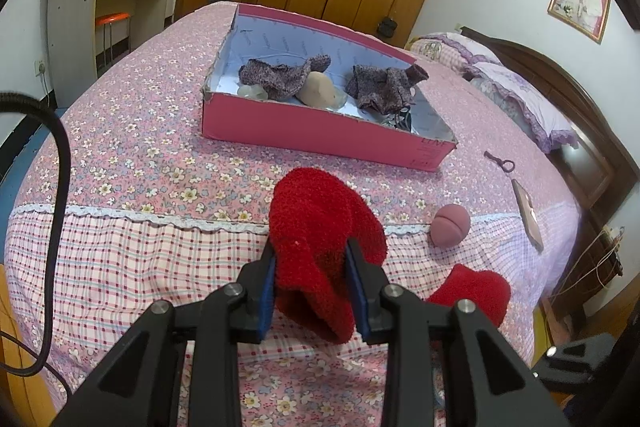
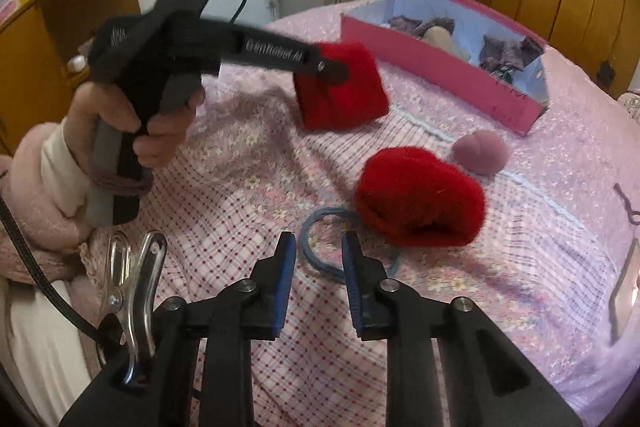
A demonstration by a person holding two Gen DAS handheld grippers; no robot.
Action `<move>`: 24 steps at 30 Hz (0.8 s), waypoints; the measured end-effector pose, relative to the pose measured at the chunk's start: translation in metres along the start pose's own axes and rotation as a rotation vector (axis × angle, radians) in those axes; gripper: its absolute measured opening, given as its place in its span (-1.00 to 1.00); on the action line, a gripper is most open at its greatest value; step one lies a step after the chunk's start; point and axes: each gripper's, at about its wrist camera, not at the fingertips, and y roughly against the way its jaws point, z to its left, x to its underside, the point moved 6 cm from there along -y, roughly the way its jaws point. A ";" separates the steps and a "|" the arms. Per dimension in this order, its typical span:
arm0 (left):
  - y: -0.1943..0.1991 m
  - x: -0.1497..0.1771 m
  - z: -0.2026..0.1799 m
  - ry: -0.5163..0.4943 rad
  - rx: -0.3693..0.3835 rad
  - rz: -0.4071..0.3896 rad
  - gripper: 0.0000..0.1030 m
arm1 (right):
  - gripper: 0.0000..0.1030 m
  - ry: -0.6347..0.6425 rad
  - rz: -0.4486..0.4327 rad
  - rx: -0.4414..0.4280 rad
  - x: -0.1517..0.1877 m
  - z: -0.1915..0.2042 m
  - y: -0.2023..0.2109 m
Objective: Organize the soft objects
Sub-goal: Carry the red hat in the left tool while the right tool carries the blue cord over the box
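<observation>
My left gripper (image 1: 310, 247) is shut on a fluffy red sock (image 1: 316, 211), held up above the bed's near edge; the right wrist view shows the same sock (image 2: 344, 95) hanging from its fingers. A second red sock (image 1: 472, 291) lies bunched on the bedspread to the right (image 2: 420, 195). My right gripper (image 2: 318, 239) is open just in front of that sock, with nothing between its pads; a blue hair tie (image 2: 308, 227) lies on the bed beneath it. Farther back sits a pink box (image 1: 320, 131) with grey-purple knits and a beige pad inside. A pink ball (image 1: 450, 225) rests near the loose sock.
A phone (image 1: 528, 215) and a small purple tie (image 1: 498, 161) lie on the bed at the right. Pillows (image 1: 520, 99) sit by the headboard. A metal clip (image 2: 132, 279) hangs at my right gripper's left side. A person's hand (image 2: 160, 131) holds the left gripper. A black cable (image 1: 60, 187) hangs at the left.
</observation>
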 end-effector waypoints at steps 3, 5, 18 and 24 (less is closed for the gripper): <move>0.000 0.001 0.000 -0.002 0.000 0.001 -0.38 | -0.52 0.010 0.006 -0.010 0.000 0.007 -0.009; 0.000 0.000 0.000 -0.003 0.001 -0.001 -0.39 | -0.52 0.013 0.014 0.015 -0.001 0.007 -0.016; 0.026 -0.013 -0.005 -0.042 -0.004 -0.064 -0.43 | -0.91 -0.095 -0.101 -0.065 -0.017 0.001 0.007; 0.041 -0.024 -0.006 -0.047 -0.011 -0.098 -0.43 | -0.91 -0.131 -0.189 -0.091 -0.037 -0.005 0.027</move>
